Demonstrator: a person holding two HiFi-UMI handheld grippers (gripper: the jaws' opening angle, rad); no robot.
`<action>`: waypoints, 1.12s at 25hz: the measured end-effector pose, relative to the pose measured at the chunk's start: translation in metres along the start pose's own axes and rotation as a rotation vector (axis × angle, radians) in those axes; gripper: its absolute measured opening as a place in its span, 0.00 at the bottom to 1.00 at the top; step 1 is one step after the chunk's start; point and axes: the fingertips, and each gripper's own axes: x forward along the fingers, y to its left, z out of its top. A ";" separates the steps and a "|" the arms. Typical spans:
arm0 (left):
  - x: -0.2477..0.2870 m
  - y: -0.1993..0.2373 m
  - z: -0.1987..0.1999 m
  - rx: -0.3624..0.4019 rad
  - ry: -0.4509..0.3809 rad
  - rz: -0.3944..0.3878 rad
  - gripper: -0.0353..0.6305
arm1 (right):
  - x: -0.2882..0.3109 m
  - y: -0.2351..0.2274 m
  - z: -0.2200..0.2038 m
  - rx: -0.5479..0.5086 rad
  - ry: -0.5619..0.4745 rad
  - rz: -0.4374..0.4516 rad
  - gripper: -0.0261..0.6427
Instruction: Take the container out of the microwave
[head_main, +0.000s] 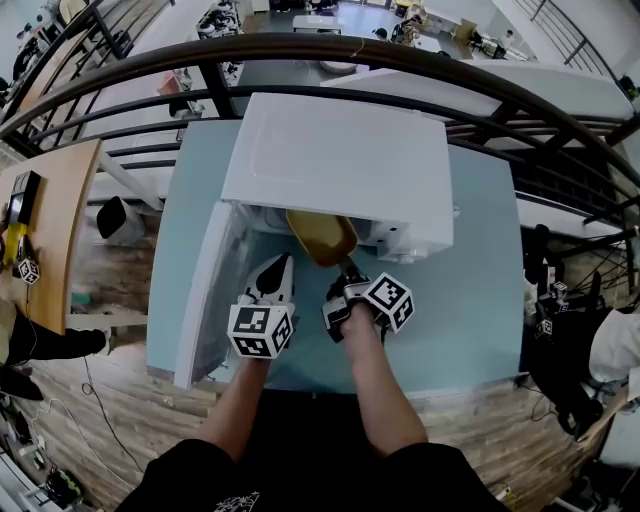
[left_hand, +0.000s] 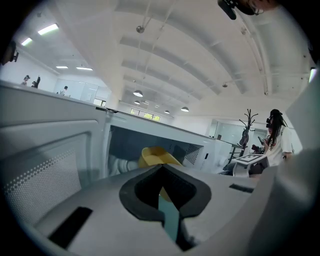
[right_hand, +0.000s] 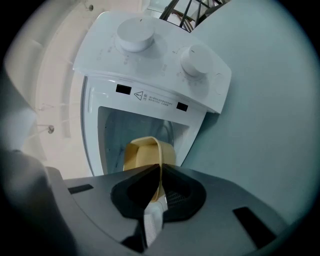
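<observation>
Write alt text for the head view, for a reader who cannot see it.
The right gripper grips the rim of a tan container, partly out of an open white microwave on a pale blue table. The left gripper, jaws together and empty, points at the microwave's opening beside it.

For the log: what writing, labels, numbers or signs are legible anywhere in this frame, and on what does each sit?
No word or number is legible.
Microwave front strip: a warning triangle with a line of print beside it, too small to read.
Dials: faint scale marks, unreadable.
Marker cubes: black-and-white square patterns, no letters.
Dark shirt: white print, blurred.
</observation>
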 end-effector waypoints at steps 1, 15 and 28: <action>-0.001 -0.001 -0.001 0.001 0.000 0.001 0.06 | -0.002 -0.001 -0.001 0.000 0.001 -0.001 0.07; -0.012 -0.029 -0.011 0.022 0.010 0.011 0.06 | -0.038 -0.018 0.005 -0.032 0.031 -0.002 0.07; -0.022 -0.057 -0.027 0.036 0.023 0.012 0.06 | -0.071 -0.037 0.011 -0.042 0.043 -0.004 0.07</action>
